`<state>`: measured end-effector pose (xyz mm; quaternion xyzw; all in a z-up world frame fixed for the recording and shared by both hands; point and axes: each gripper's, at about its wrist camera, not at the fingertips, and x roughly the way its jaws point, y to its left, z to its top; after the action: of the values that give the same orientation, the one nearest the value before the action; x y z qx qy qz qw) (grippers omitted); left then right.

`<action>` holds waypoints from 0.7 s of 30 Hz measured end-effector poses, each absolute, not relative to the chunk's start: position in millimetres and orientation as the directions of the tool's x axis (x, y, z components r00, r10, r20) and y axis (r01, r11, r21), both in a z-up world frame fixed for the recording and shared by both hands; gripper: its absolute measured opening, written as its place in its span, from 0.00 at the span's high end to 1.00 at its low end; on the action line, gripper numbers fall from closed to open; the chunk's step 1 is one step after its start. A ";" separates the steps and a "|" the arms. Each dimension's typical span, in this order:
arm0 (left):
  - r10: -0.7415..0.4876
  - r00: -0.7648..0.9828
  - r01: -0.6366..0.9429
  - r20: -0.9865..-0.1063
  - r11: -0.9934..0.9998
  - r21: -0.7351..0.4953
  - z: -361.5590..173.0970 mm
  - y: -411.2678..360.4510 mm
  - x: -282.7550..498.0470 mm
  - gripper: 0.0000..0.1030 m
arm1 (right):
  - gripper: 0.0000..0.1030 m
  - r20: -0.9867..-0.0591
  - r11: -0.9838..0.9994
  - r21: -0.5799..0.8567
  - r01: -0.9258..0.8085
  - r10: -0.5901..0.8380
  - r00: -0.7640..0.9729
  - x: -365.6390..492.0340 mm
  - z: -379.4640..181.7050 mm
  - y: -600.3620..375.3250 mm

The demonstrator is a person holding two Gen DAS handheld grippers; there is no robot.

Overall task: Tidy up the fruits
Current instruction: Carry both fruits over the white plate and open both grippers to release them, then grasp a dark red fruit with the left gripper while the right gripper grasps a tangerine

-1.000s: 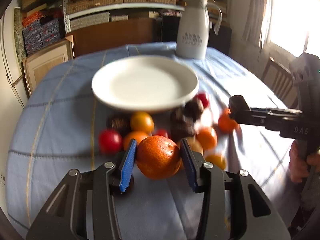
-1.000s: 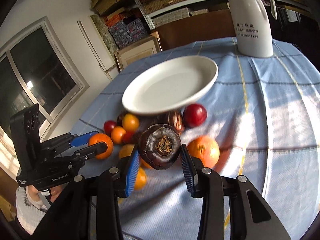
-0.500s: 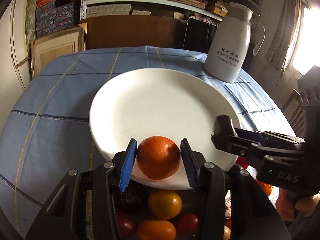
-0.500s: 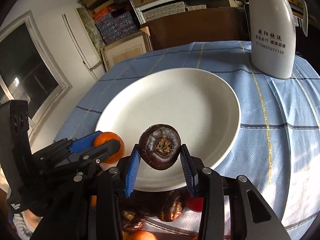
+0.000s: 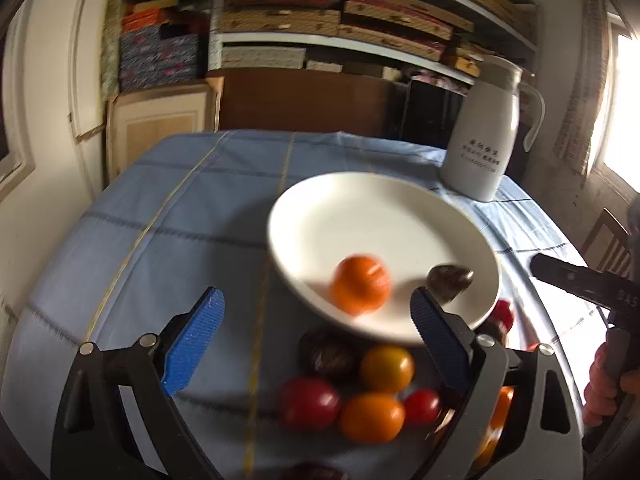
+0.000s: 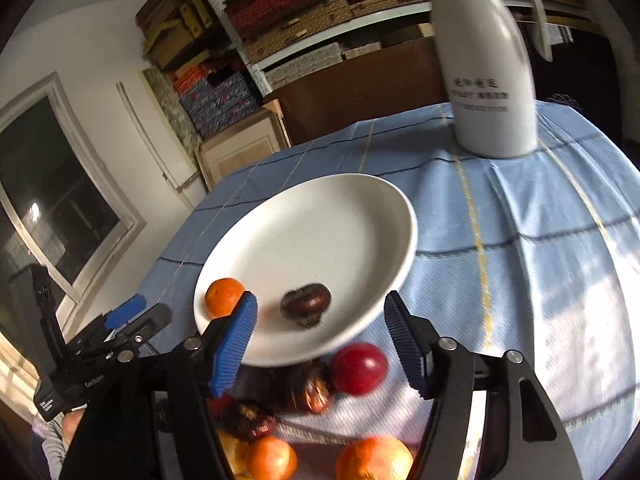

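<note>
orange (image 5: 361, 289) on plate (image 5: 360, 208), hand-held gripper (image 5: 316, 336) wide

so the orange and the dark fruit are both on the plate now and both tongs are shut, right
Not quite. The orange and the dark fruit do lie on the plate, but both tongs are open and empty: left tongs, right tongs. Each wrist view shows it.

Home storeroom: box-stacked shelves (image 5: 360, 20), clothed table (image 5: 180, 208).

White plate (image 5: 360, 208), orange fruit (image 5: 361, 289), dark brown fruit (image 6: 305, 304), blue-padded tongs (image 6: 320, 340), yellow-lined pale blue tablecloth (image 5: 192, 216).
</note>
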<state>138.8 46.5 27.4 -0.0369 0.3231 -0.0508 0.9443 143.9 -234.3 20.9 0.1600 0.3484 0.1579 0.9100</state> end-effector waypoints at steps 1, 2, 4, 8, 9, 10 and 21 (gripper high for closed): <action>-0.113 0.777 0.050 -0.619 0.992 -0.119 22.5 54.8 129.0 0.11 | 0.27 -0.591 0.907 0.392 -0.152 0.375 0.714 134.7 17.2 -239.8; -0.112 0.774 0.038 -0.624 0.991 -0.131 19.6 61.2 120.7 0.10 | 0.24 -0.598 0.913 0.387 -0.130 0.355 0.719 125.4 14.1 -245.3; -0.117 0.763 0.021 -0.636 0.987 -0.157 12.2 72.2 98.2 0.10 | 0.19 -0.595 0.912 0.396 -0.111 0.347 0.725 109.8 10.4 -253.6; -0.119 0.743 0.032 -0.658 0.989 -0.143 2.1 73.9 62.7 0.05 | 0.11 -0.606 0.907 0.414 -0.070 0.332 0.723 80.9 -1.5 -265.6; -0.127 0.734 0.044 -0.668 0.989 -0.139 0.3 72.1 59.1 0.05 | 0.11 -0.605 0.903 0.425 -0.069 0.340 0.720 77.5 -2.9 -266.6; -0.136 0.726 0.056 -0.674 0.989 -0.139 -0.6 69.6 57.1 0.05 | 0.11 -0.599 0.898 0.435 -0.070 0.346 0.722 74.0 -3.3 -268.5; -0.101 0.612 0.043 -0.784 0.995 -0.095 -24.2 61.0 75.8 0.05 | 0.11 -0.621 0.905 0.422 -0.056 0.334 0.709 70.1 -9.4 -269.1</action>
<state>75.8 61.0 -24.2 -0.0335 0.4385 -0.0401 0.8972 70.1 -269.1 -9.4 0.1898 0.3661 0.1079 0.9046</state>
